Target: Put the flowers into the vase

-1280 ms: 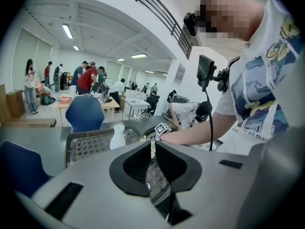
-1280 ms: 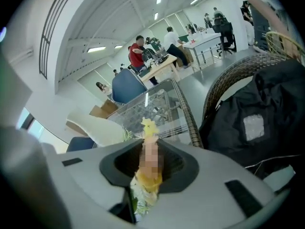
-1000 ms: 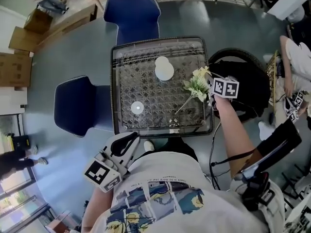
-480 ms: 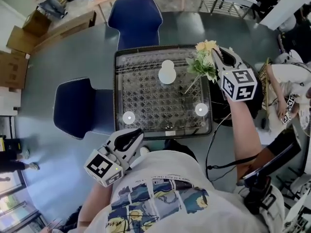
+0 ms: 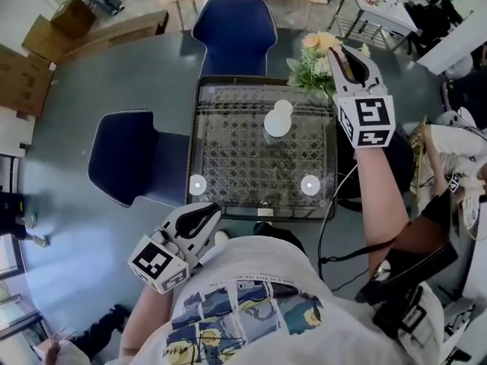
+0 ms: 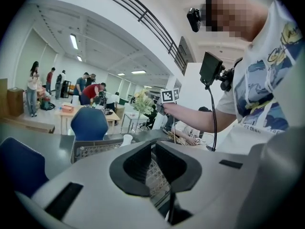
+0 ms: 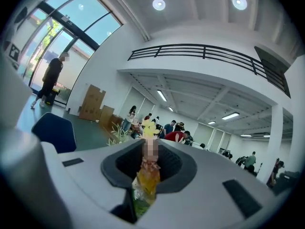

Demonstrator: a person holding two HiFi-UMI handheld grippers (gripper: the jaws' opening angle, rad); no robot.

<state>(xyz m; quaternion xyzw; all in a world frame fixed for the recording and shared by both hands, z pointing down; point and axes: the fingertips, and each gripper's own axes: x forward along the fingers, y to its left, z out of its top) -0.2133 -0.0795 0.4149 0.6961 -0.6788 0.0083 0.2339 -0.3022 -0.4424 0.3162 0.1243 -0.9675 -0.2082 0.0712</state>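
A white vase [image 5: 278,120] stands upright on the far half of the lattice-topped table [image 5: 228,139]; the left gripper view shows the vase [image 6: 127,140] too. My right gripper [image 5: 335,56] is raised high over the table's far right corner, shut on a bunch of yellow and white flowers [image 5: 314,61] with green leaves. In the right gripper view the flower stem [image 7: 147,178] sits pinched between the jaws. My left gripper [image 5: 196,220] hangs close to my body, below the table's near edge, its jaws together with nothing in them.
Two blue chairs stand by the table, one [image 5: 232,25] at the far side and one [image 5: 129,158] at the left. Cardboard boxes [image 5: 23,74] lie at the far left. A seated person [image 5: 456,147] is at the right. Several people stand in the background.
My right gripper has risen with the flowers from the table's right edge to above its far right corner, rolling as it went. The left gripper has shifted a little.
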